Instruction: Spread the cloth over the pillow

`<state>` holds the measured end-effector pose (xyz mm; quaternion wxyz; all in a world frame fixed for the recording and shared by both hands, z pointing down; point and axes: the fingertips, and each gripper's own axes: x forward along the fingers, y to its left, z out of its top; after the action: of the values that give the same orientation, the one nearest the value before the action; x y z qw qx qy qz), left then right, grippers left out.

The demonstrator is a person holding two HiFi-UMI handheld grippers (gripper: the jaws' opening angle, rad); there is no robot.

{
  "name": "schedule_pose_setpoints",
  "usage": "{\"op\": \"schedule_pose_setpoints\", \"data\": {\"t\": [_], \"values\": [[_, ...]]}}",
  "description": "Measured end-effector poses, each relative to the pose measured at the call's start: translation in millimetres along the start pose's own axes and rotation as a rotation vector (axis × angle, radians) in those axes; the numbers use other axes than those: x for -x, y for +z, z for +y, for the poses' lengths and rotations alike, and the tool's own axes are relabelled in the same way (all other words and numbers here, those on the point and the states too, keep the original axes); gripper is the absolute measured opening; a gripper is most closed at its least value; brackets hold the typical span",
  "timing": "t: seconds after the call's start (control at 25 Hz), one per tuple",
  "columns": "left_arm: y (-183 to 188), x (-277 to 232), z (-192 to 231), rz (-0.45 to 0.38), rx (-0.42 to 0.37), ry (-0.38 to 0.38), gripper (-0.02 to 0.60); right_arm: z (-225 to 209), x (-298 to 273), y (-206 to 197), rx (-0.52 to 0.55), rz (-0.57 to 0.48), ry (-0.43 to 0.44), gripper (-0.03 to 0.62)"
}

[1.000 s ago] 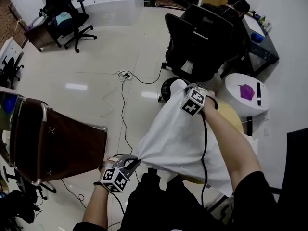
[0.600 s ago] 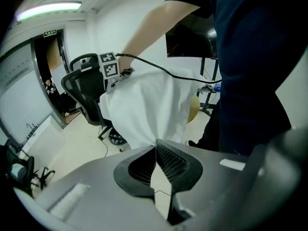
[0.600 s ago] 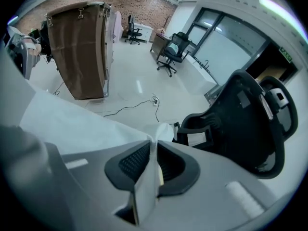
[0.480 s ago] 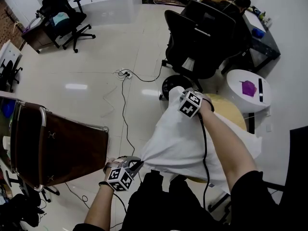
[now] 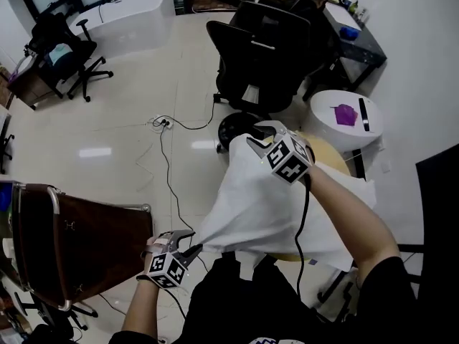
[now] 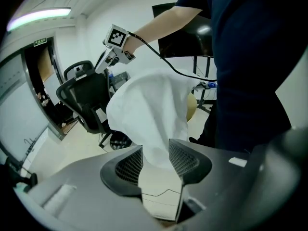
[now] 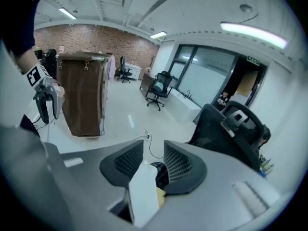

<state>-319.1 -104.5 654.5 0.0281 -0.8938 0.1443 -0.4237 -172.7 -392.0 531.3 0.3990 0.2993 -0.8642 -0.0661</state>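
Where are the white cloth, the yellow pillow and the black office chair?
white cloth (image 5: 251, 206), head view, middle of the draped sheet.
yellow pillow (image 5: 331, 156), head view, bare top right of the cloth.
black office chair (image 5: 262, 52), head view, its backrest.

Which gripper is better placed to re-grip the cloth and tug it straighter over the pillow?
Left, probably. Both grippers' jaws have just been opening. The left gripper has a corner of the cloth between its jaws, ready to re-close; the right gripper sits above the cloth, jaws off it.
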Motion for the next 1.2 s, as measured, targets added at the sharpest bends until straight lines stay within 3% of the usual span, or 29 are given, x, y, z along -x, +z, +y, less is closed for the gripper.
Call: {"op": "schedule_pose_setpoints", "data": {"t": [0.2, 0.48, 0.8, 1.2], "values": [[42, 6, 8, -0.062, -0.12, 0.009, 0.16, -7, 95, 14, -0.064, -0.128, -0.098, 0.144], [108, -5, -2, -0.128, -0.212, 0.001, 0.16, -4, 231, -16, -0.159, -0.232, -0.284, 0.137], [153, -33, -52, -0.135, -0.297, -0.032, 0.16, 53, 335, -137, -0.255, -0.118, -0.406, 0.137], [232, -48, -107, -0.216, -0.328, -0.048, 0.16, 150, 393, -292, -0.468, 0.061, -0.48, 0.138]]}}
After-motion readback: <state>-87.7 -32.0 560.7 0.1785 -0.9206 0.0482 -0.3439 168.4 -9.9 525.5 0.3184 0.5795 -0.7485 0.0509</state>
